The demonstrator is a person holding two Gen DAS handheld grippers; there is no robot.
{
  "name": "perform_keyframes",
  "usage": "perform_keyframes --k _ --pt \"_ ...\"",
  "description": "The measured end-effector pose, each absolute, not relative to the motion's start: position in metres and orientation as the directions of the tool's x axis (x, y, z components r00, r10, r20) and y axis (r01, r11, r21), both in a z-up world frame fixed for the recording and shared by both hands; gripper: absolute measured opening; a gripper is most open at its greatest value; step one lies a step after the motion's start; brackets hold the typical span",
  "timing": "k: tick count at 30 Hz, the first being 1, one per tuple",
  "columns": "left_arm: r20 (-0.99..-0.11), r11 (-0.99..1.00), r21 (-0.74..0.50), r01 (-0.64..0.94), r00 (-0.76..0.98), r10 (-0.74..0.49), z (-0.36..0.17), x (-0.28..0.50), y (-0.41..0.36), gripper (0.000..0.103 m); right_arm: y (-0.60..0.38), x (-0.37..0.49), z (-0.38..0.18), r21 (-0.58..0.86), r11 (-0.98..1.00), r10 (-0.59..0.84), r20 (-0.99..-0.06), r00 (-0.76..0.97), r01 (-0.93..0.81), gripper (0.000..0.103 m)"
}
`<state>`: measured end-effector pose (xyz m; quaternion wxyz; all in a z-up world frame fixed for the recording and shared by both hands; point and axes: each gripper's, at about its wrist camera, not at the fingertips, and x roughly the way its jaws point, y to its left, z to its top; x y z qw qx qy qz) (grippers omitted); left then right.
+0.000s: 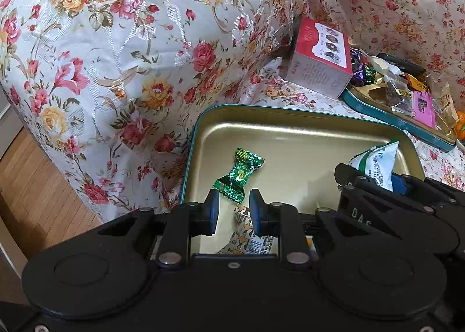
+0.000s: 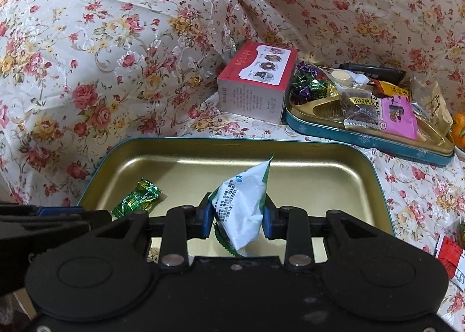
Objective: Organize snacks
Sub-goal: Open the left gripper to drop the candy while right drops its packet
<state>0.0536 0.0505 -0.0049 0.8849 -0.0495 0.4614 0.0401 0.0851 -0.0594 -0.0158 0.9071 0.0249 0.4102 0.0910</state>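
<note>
An open gold-lined tin with a teal rim sits on the flowered cloth. A green twist-wrapped candy lies on its floor at the left. My left gripper hovers just short of the candy, open, with nothing pressed between its blue pads. Under it lies an orange-and-white printed packet. My right gripper is shut on a white and green packet and holds it tilted above the middle of the tin.
A red and white box stands behind the tin. To its right, a second teal tin holds several snacks. An orange fruit and a red packet lie at the right. Wood floor shows at the left.
</note>
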Motion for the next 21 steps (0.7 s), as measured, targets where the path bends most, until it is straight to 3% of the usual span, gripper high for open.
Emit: perform_keyframes --k 7,21 --pt "-0.824 0.991 -0.050 -0.122 0.566 0.028 -0.005 0.053 0.051 0.032 -0.060 0.083 -0.012 0.135 0.981 0.196 -0.716 0.671 -0.142 0.047" --pt "-0.827 0.994 -0.042 -0.105 0.562 0.025 -0.005 0.052 0.047 0.032 -0.073 0.063 -0.007 0.162 0.984 0.168 -0.723 0.670 -0.072 0.047"
